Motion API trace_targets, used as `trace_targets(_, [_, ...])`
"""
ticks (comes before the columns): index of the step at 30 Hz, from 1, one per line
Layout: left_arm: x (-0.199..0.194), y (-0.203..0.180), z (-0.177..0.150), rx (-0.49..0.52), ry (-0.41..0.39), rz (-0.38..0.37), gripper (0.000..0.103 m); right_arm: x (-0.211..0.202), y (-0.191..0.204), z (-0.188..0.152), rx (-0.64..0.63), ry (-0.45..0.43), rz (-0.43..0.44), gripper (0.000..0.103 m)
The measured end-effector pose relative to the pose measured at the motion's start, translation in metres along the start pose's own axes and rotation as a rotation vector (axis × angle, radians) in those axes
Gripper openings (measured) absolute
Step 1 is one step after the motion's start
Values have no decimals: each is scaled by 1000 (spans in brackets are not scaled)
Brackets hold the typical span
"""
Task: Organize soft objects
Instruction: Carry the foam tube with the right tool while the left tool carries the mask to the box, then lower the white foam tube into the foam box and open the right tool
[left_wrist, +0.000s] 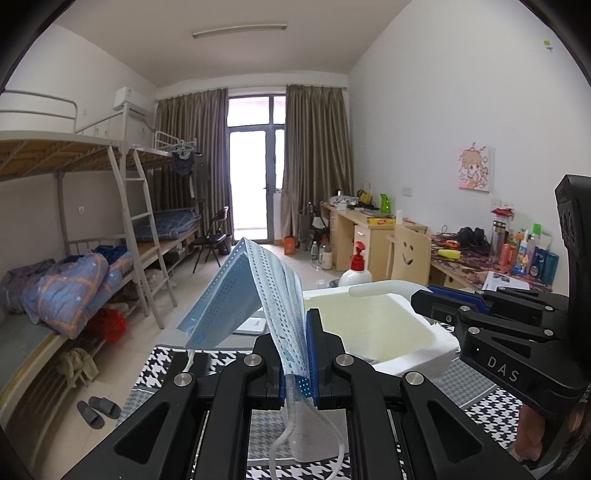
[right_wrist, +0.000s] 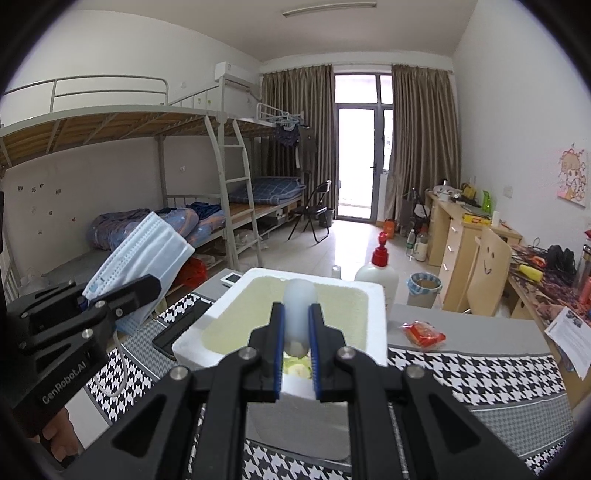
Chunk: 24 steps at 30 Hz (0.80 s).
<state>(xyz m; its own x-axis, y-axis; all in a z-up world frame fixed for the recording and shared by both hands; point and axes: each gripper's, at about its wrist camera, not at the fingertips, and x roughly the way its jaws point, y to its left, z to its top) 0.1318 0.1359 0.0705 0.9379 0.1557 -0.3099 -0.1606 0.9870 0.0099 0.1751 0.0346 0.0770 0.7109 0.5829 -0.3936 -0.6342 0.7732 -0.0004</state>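
Observation:
My left gripper (left_wrist: 297, 354) is shut on a blue face mask (left_wrist: 243, 295), held up above the table left of a white foam box (left_wrist: 436, 343); its ear loops hang down. In the right wrist view the left gripper (right_wrist: 147, 284) holds the mask (right_wrist: 144, 254) left of the foam box (right_wrist: 192, 339). My right gripper (right_wrist: 297, 332) is shut on a pale, rounded soft object (right_wrist: 299, 306), held over the foam box's near edge. The right gripper also shows in the left wrist view (left_wrist: 424, 299) beside the box.
The table has a black-and-white houndstooth cloth (right_wrist: 461, 369). A red packet (right_wrist: 423, 332) lies right of the box, a white pump bottle (right_wrist: 378, 277) stands behind it, and a dark phone (right_wrist: 177, 332) lies at its left. Bunk beds stand left, desks right.

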Motion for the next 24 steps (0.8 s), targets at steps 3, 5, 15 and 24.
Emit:
trace_targets(3, [6, 5, 0, -8, 7, 4, 10, 4, 4, 2, -14, -2, 0, 15])
trace_targets(5, [11, 7, 0, -12, 14, 2, 10, 8, 3, 5, -14, 5, 9, 15])
trace_targets(15, [19, 8, 2, -9, 13, -10, 10, 30, -5, 5, 15, 49, 14, 15])
trace_targets(24, [18, 8, 3, -11, 12, -7, 10, 34, -4, 7, 16, 64, 0, 24])
